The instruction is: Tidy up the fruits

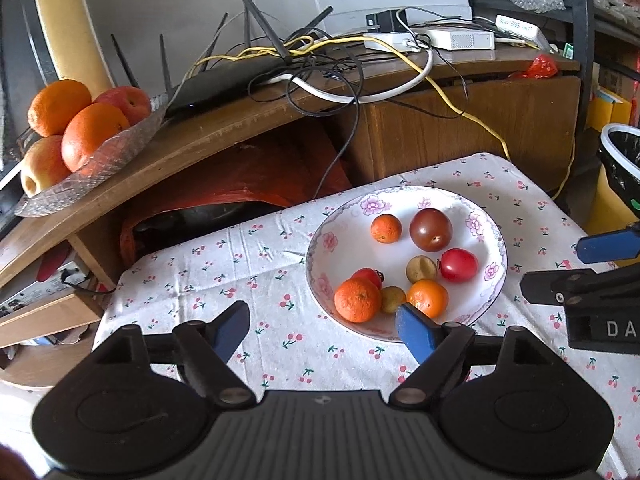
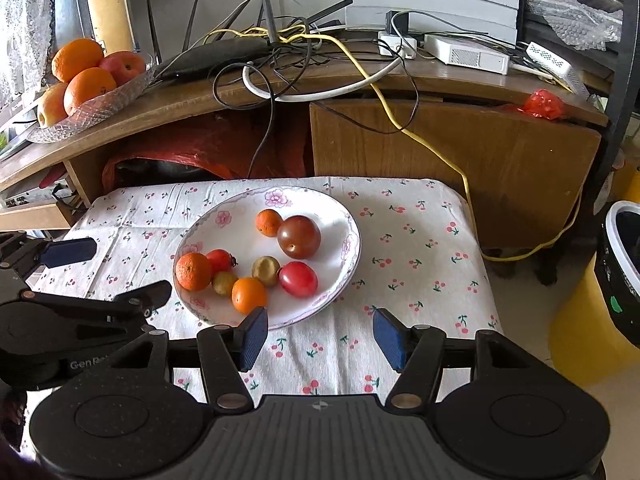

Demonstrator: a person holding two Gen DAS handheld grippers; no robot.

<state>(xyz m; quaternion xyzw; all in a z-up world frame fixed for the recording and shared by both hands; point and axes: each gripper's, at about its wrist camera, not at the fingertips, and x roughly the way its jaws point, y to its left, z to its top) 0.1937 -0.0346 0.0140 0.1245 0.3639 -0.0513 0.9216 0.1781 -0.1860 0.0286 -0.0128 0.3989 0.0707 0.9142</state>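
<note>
My left gripper (image 1: 322, 330) and right gripper (image 2: 320, 334) both hover spread wide and empty at the table's near edge. Mixed fruits (image 2: 248, 258) sit heaped on a plate (image 2: 340, 216) at mid-table, within reach for sorting.

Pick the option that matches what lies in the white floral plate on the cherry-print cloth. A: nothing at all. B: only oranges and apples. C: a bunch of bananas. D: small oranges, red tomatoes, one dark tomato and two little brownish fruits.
D: the floral plate holds three small oranges, two red tomatoes, a dark tomato and two brownish fruits; the big oranges and apples sit in the glass dish on the wooden desk.
</note>
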